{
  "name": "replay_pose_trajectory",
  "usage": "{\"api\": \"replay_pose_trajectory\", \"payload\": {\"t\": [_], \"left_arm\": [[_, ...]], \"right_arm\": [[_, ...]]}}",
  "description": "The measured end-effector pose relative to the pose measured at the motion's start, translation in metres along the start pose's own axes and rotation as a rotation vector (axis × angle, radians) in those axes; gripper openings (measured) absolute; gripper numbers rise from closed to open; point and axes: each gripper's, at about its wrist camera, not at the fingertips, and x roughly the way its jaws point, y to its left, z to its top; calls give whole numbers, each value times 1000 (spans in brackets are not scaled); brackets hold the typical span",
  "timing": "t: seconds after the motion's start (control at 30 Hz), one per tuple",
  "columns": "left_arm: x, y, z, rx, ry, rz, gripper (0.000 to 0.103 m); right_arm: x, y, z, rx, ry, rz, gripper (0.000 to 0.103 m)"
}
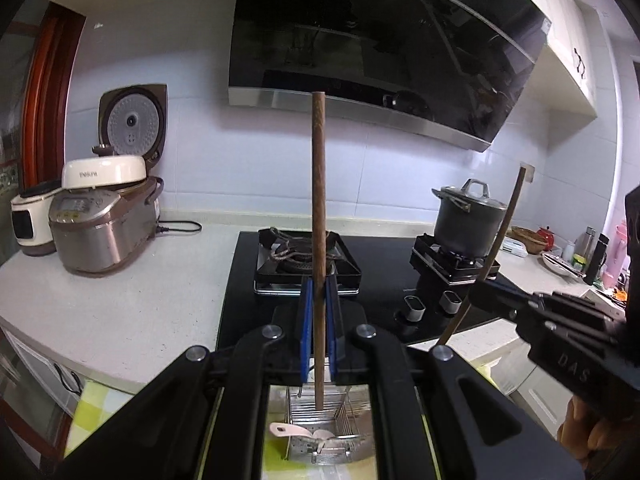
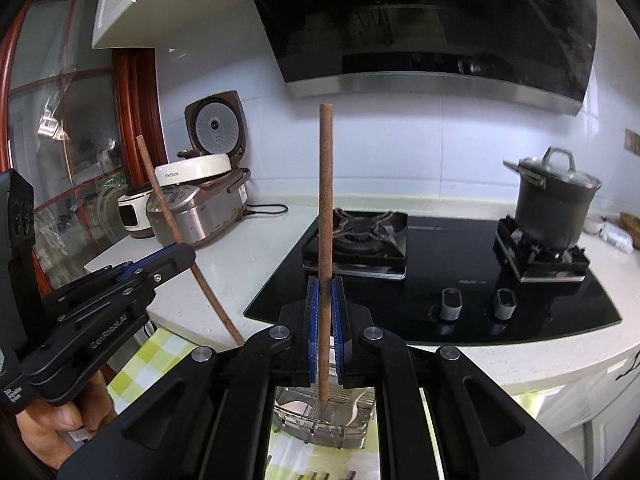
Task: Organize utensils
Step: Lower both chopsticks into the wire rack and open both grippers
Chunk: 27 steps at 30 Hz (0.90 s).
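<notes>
My left gripper (image 1: 319, 280) is shut on a brown wooden chopstick (image 1: 318, 184) held upright; its lower end hangs over a wire utensil basket (image 1: 344, 420) holding a white spoon (image 1: 292, 430). My right gripper (image 2: 325, 282) is shut on a second brown chopstick (image 2: 325, 200), also upright, above the same basket (image 2: 340, 420). The right gripper shows at the right of the left wrist view (image 1: 480, 294) with its chopstick (image 1: 502, 226). The left gripper shows at the left of the right wrist view (image 2: 182, 254) with its chopstick (image 2: 160, 196).
A black gas hob (image 1: 384, 264) sits ahead with a lidded dark pot (image 1: 466, 216) on its right burner. Rice cookers (image 1: 100, 232) stand on the white counter (image 1: 120, 304) at left. A range hood (image 1: 380, 40) hangs above. A yellow checked cloth (image 2: 156, 356) lies below.
</notes>
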Motion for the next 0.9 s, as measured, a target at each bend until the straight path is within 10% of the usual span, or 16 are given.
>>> {"api": "replay_pose_trajectory", "payload": {"t": [0.6,0.77,0.83,0.9], "left_arm": [[66,30,-70,-105,128,34,9],[56,33,-73,-107,106,45,39],[47,36,-73,-123,94,48,43],[35,39,-76,-144,77,53,48]], "right_arm": [[73,-14,-63,32,141,-19,10],[71,-21,-69,53,135,-36,12],[64,-24,-68,58,128,-49,22],[51,-26,-69,67,100,-62,57]]}}
